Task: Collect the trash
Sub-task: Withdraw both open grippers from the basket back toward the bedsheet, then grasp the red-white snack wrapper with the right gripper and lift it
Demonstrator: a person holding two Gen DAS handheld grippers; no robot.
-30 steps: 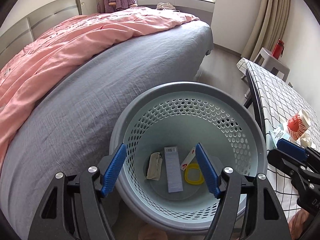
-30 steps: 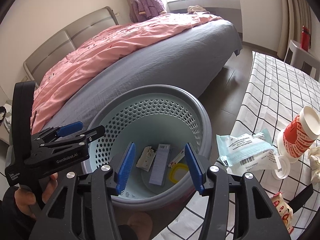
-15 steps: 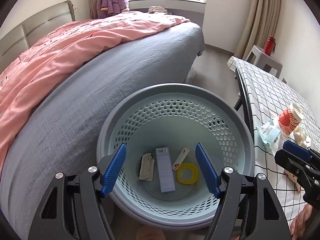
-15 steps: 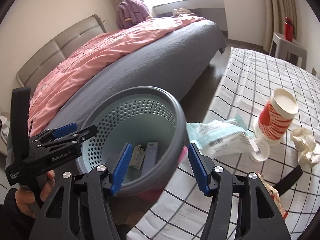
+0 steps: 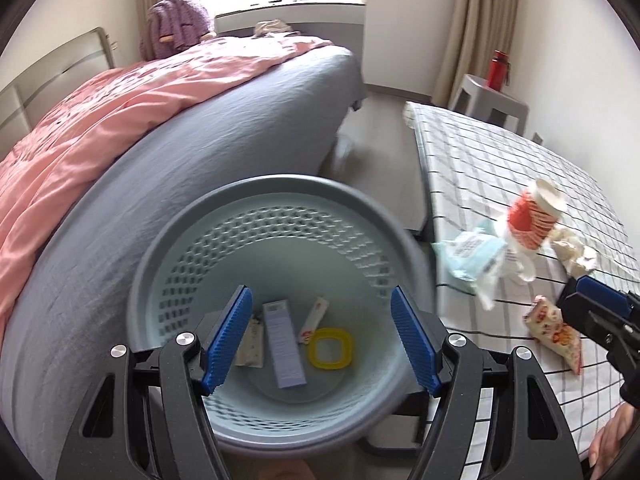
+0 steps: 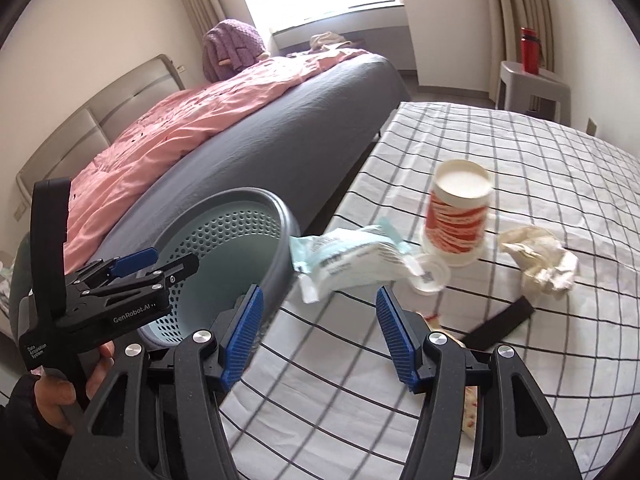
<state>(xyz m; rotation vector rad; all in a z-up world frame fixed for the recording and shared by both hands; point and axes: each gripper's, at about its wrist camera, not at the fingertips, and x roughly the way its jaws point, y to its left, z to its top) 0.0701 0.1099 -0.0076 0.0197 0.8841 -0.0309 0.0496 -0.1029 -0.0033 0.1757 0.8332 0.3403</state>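
Observation:
A round blue-grey perforated basket [image 5: 280, 192] stands between bed and table, also in the right wrist view [image 6: 256, 216]. It holds a grey box [image 5: 285, 344], a yellow ring [image 5: 329, 348] and small wrappers. My left gripper [image 5: 320, 338] is open and empty above the basket. My right gripper [image 6: 318, 338] is open and empty over the table edge, just short of a pale blue packet [image 6: 348, 260]. Behind the packet stand a red-and-white cup [image 6: 458, 216], a white lid [image 6: 430, 276] and crumpled paper [image 6: 540, 260]. A snack wrapper [image 5: 556, 332] lies near my right gripper.
A checked tablecloth [image 6: 520, 152] covers the table on the right. A bed with grey sheet [image 5: 200, 168] and pink duvet [image 5: 100, 120] fills the left. A black strap [image 6: 500, 322] lies on the table. A grey stool [image 6: 532, 84] carries a red bottle [image 6: 529, 50].
My right gripper has swung right, from above the basket to over the table edge, facing the blue packet. The left gripper has shifted so the table trash shows more.

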